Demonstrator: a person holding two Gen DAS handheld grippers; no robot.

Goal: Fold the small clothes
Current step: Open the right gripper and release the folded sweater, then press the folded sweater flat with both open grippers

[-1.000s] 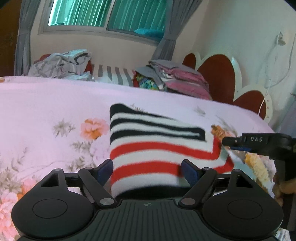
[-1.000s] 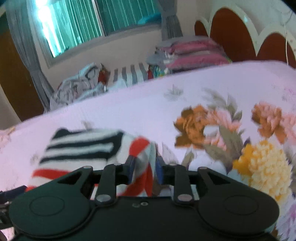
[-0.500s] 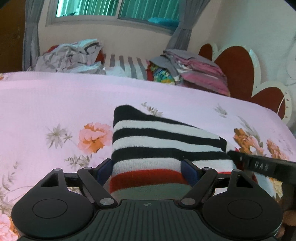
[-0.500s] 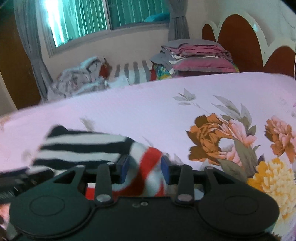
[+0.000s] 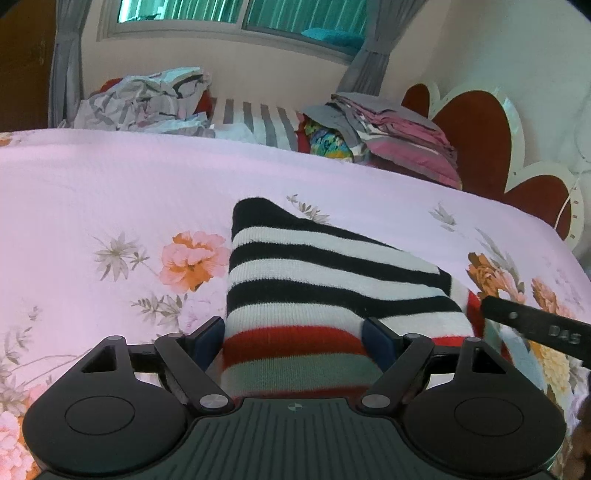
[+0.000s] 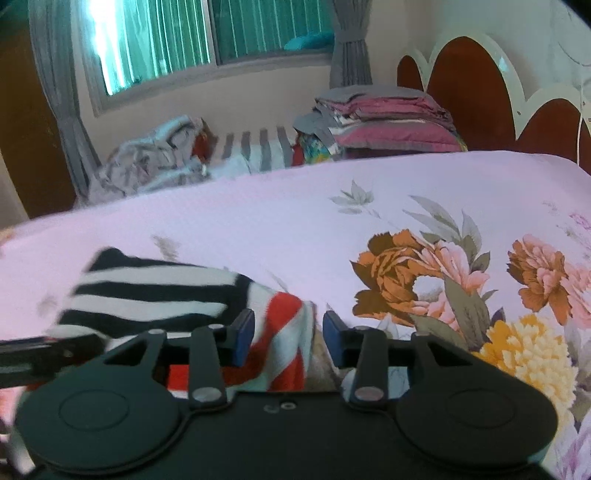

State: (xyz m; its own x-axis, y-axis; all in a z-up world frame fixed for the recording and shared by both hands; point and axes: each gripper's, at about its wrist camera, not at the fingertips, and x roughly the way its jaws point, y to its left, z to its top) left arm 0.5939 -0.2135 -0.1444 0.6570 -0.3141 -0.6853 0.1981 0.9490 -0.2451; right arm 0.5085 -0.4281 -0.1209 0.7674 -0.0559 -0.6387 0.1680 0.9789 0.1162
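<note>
On the pink floral bedspread (image 5: 110, 184), toward its near edge, lies the striped knit garment (image 5: 317, 280): black and white bands at the far end, red, white and a grey-green band nearest the left wrist camera. Folded into a compact block, far corner rounded, surface smooth. In the right wrist view the same garment (image 6: 155, 291) sits left of centre, its red-and-white end bunched and running down between the right claw's pads.

Left gripper (image 5: 295, 334): pitched downward at the bed, jaws spread wide, straddling the garment's near end. Blue pads sit at or just beside the knit on both sides; no pinching of the fabric visible, so read as open.

Right gripper (image 6: 288, 334): also angled down at the bed. Jaws have just been opening. Red-striped fabric lies between them; the left pad is close against it, the right pad stands clear with bedspread showing in the gap. Not gripping. Its finger shows in the left wrist view as a black bar (image 5: 535, 328) at the garment's right corner.

Beyond the bed's far edge: a crumpled grey-white pile (image 5: 147, 99), a stack of folded pink and grey linens (image 5: 399, 136), a red scalloped headboard (image 5: 476, 136), a window with grey curtains (image 5: 236, 11).
</note>
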